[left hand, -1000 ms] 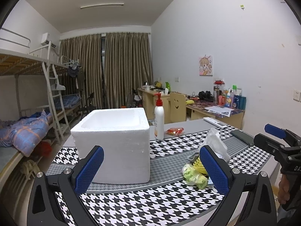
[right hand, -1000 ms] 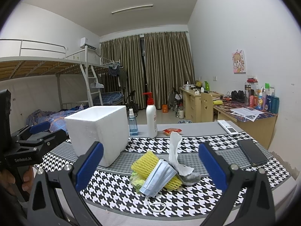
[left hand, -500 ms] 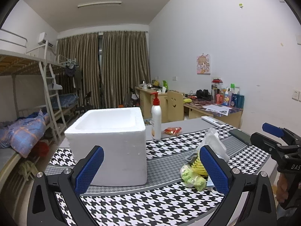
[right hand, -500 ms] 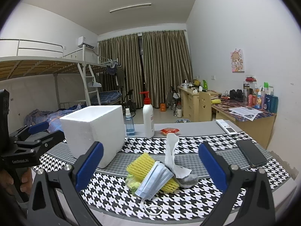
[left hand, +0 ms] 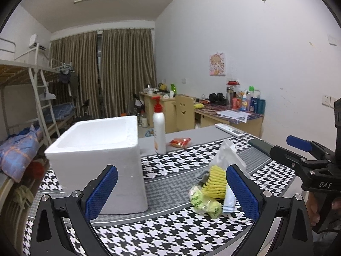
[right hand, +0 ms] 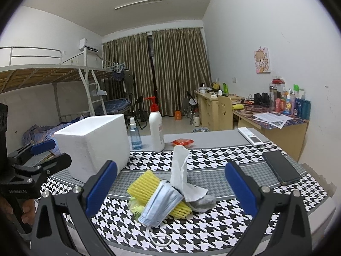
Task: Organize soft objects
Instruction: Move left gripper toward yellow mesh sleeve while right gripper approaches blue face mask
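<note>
A pile of soft things lies on the houndstooth table: a yellow foam net (right hand: 143,185), a blue face mask (right hand: 160,204), a white tissue (right hand: 180,168), a grey sock (right hand: 203,201) and a green-yellow crumpled bag (left hand: 205,202). The pile also shows in the left wrist view, with the foam net (left hand: 214,184) and tissue (left hand: 227,155). A white foam box (left hand: 100,155), open on top, stands left of the pile; it also shows in the right wrist view (right hand: 93,143). My left gripper (left hand: 170,192) is open and empty, in front of box and pile. My right gripper (right hand: 168,187) is open and empty, facing the pile.
A white pump bottle (right hand: 156,128), a blue spray bottle (right hand: 134,134) and a red snack packet (right hand: 182,142) stand behind the pile. A remote (right hand: 250,137) and a black phone (right hand: 281,167) lie at the right. Desks, a bunk bed and curtains are beyond the table.
Both grippers have shifted slightly toward the table; the box and pile look a little nearer and lower. Both stay open. Nothing on the table has moved.
</note>
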Action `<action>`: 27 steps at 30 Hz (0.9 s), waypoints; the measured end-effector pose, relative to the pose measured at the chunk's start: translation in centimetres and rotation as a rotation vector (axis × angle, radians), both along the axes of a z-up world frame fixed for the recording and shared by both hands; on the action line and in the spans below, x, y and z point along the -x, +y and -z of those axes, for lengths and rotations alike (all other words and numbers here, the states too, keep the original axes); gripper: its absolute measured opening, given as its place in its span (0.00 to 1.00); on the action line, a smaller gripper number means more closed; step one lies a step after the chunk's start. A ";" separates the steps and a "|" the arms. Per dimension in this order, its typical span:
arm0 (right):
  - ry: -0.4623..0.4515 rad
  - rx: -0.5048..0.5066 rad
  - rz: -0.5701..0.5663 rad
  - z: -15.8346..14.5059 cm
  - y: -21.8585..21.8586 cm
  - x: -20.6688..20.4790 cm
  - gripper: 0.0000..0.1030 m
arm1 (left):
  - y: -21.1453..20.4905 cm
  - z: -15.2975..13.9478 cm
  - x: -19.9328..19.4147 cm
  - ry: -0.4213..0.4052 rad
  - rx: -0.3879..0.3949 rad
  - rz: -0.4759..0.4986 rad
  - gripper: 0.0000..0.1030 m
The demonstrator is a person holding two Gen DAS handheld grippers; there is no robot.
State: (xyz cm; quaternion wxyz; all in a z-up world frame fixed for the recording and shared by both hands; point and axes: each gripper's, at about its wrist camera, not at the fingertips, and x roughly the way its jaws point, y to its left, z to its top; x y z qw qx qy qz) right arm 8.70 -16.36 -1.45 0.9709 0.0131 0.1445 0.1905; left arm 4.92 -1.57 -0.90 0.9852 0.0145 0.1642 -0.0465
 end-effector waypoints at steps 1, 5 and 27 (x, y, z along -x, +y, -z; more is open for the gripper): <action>0.002 0.000 0.002 0.1 -0.1 -0.1 0.99 | -0.2 0.1 -0.2 0.004 -0.002 0.008 0.99; 0.016 0.003 0.005 0.3 -0.2 -0.6 0.99 | -0.7 0.3 -0.8 0.017 -0.003 0.025 0.99; 0.096 0.022 -0.001 2.0 -0.9 -3.1 0.99 | -2.2 2.5 -5.4 0.153 0.015 0.132 0.99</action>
